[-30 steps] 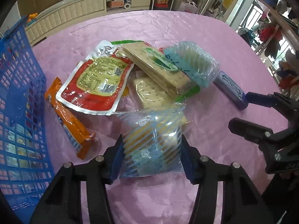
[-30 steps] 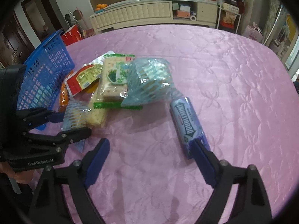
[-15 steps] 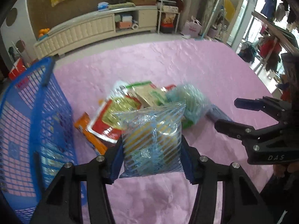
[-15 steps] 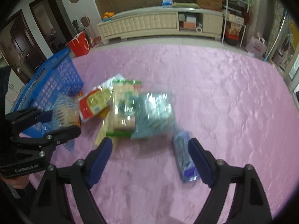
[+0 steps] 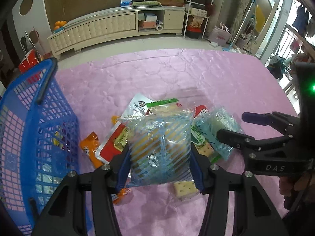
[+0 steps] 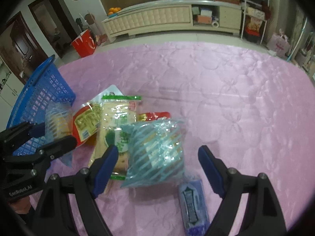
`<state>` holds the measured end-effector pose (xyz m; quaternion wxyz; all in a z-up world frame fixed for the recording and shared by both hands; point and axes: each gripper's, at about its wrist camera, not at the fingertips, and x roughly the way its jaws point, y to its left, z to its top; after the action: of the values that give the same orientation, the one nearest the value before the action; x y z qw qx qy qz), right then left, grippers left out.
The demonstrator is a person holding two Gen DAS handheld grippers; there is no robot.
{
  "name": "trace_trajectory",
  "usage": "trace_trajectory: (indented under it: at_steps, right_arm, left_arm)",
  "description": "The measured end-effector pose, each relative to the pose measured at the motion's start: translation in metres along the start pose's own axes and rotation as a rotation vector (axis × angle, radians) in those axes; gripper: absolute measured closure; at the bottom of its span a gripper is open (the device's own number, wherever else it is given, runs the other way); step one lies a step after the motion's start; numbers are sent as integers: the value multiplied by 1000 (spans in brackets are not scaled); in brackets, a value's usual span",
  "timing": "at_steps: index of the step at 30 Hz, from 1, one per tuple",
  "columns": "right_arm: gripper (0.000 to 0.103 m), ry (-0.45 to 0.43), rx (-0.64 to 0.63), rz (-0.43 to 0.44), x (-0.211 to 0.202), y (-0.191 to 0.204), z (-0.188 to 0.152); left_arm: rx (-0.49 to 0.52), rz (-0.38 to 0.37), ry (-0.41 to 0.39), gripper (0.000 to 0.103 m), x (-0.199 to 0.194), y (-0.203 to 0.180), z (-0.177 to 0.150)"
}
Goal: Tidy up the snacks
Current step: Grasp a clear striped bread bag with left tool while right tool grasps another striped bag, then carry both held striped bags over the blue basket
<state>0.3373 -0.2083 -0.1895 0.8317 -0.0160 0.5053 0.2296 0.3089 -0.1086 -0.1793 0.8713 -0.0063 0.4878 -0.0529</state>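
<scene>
The left gripper (image 5: pixel 160 161) grasps a clear, blue-striped plastic snack packet (image 5: pixel 160 147) between its blue fingers (image 5: pixel 124 167), lifted above the snack pile on the pink quilted bench (image 5: pixel 177 74), right of the blue plastic mesh basket (image 5: pixel 39 129). The right gripper (image 6: pixel 157 169) hangs released, fingers (image 6: pixel 210 171) wide around a second blue-striped packet (image 6: pixel 155 157), not pressing it. A purple gum pack (image 6: pixel 194 204) lies near, right of the green-edged cracker packet (image 6: pixel 116 125).

The striped bag (image 5: pixel 160 147) covers most of the cracker pack (image 5: pixel 165 108) and red packet (image 5: pixel 112 143) behind it. The blue basket (image 5: pixel 39 129) runs off the left edge. The gum pack (image 6: pixel 194 204) is blurred, its print unreadable.
</scene>
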Motion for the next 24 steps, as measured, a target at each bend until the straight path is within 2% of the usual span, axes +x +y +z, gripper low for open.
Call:
trace_trajectory:
  at_steps: [5,6,7,10,15,24]
  right_arm:
    - [17,33,-3,4,13,4,0]
    - [21,41,-19,-9,15,6,-1]
    - [32,44,-27,-10,17,5,-3]
    - [37,22,5,26,15,0,-5]
    - [40,3,0,16,2,2,-12]
    - [40,-99,-34,-46,-60,26,-26]
  left_arm:
    - [16,5,7,52,6,-3,0]
    - [16,4,8,52,7,-3,-1]
    - [10,-5,10,52,7,-2,-1]
    - [6,-21,11,52,7,1,-4]
    - [15,-12,3,52,-1,-1,-8]
    - [56,-27,-54,52,-40,-13,-18]
